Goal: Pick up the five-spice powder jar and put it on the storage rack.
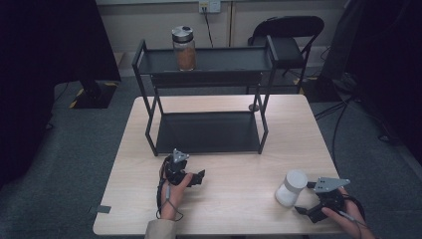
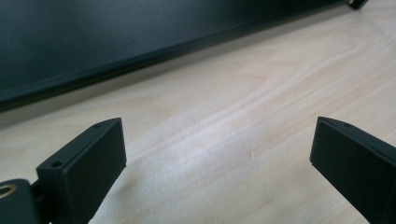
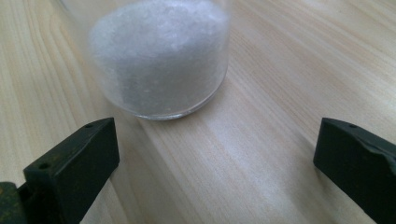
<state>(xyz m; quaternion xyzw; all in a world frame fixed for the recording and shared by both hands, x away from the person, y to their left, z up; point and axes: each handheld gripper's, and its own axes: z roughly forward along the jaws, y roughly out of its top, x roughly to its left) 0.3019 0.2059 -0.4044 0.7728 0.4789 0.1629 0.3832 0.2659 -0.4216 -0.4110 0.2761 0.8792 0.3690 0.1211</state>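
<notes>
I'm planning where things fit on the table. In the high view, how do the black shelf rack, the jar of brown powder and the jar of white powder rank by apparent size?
1. Black shelf rack, by far the largest.
2 and 3. Jar of brown powder and jar of white powder: they look alike, and the white one sits nearer the camera, so I can't rank them.

Left gripper (image 1: 191, 175), right gripper (image 1: 307, 198): jaws wide apart, low.

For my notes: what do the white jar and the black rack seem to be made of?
The white jar: apparently clear glass or plastic, since white grains show through the wall. The black rack: probably matte painted metal, judging by thin straight bars and flat dark shelves.
</notes>
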